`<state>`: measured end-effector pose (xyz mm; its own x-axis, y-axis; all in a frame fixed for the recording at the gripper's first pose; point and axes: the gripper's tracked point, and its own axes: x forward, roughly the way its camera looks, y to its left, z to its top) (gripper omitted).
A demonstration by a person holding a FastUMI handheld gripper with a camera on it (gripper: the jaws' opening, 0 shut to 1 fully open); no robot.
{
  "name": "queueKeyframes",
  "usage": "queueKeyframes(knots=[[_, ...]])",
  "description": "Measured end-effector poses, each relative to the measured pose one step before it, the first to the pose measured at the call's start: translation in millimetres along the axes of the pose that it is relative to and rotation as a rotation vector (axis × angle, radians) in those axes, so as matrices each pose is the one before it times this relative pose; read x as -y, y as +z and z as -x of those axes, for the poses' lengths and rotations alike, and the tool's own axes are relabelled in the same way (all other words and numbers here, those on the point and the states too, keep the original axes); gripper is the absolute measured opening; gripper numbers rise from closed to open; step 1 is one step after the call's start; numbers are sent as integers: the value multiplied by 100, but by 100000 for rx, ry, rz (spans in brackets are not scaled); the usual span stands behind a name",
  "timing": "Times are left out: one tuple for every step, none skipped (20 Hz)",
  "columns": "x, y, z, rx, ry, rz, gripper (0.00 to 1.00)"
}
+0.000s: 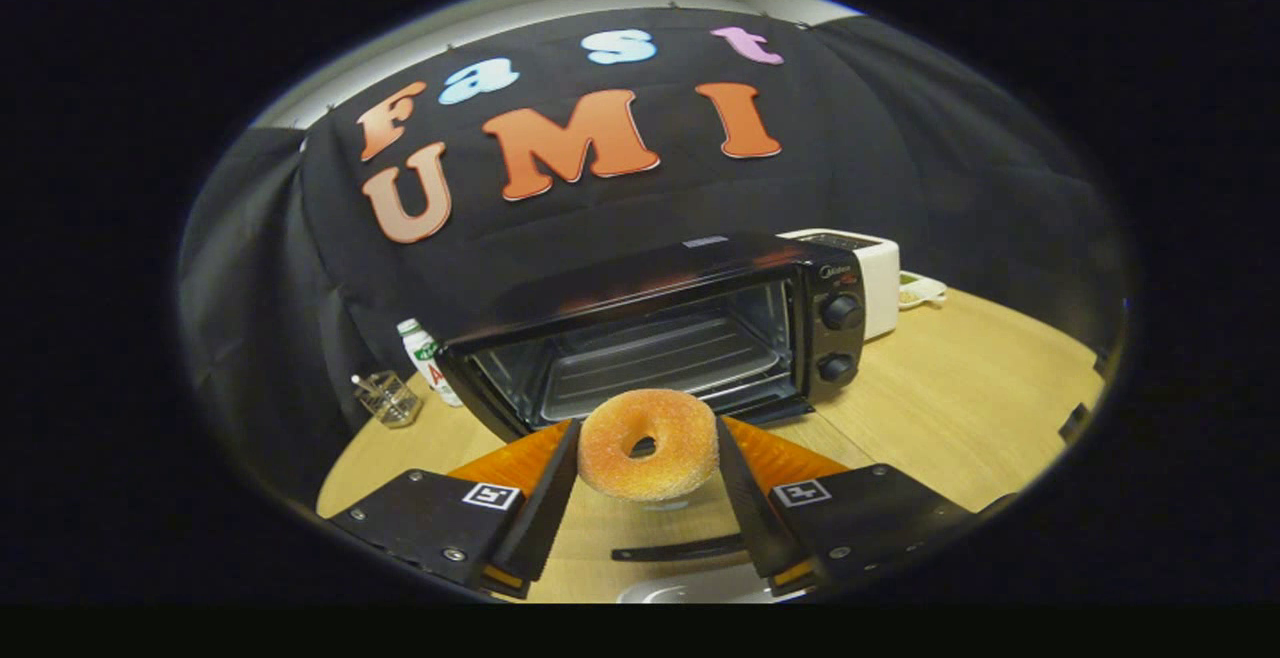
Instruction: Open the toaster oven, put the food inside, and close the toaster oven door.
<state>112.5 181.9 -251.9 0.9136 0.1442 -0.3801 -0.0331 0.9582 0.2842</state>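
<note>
From the gripper view, the gripper points forward and slightly down over the wooden table, its two black fingers converging on a sugared doughnut. Both fingers press on the doughnut's sides, pinching it and holding it clear of the table. The doughnut stands nearly on edge, tilted a little, with its hole facing back toward the camera; being a ring, it has no long axis.

Just beyond it sits the black toaster oven, its door dropped open toward the gripper and the wire rack visible inside. Two knobs sit on its right panel. The oven's long side runs across the view, turned slightly. Behind it stands a white appliance; to its left, a small bottle and a clear glass container.
</note>
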Motion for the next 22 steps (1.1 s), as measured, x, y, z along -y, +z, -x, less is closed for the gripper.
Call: queueKeyframes(knots=[[-386, 407, -741, 65, 2241, -4652, 77], [-14, 232, -641, -324, 1152, -3891, 77], [120, 284, -720, -137, 344, -3393, 77], [130, 129, -690, -257, 46, -3316, 77], [15, 167, -685, -344, 555, -3668, 77], [-102, 4, -559, -800, 1174, -4098, 77], [-67, 3, -644, -772, 717, -3851, 77], [143, -126, -598, -444, -255, -2513, 77], [290, -107, -699, -384, -853, -1196, 77], [229, -20, -501, -1, -721, -932, 77], [16, 176, -561, 111, -74, -1196, 77], [-45, 194, -565, 291, 66, -1398, 77], [167, -21, -554, 227, -889, -1315, 77], [356, -24, -671, -245, -1334, -533, 77], [256, -205, -638, -247, -1604, -373, 78], [76, 55, -393, -125, -474, -86, 79], [-273, 391, -278, 1433, 394, 421, 81], [252, 90, -65, 504, -2051, 1748, 83], [357, 326, -398, 984, -1544, 2097, 89], [24, 305, 255, 855, -641, 1323, 93], [-14, -84, -55, -190, 166, 255, 96], [-262, -156, 387, -868, 853, -127, 97]])
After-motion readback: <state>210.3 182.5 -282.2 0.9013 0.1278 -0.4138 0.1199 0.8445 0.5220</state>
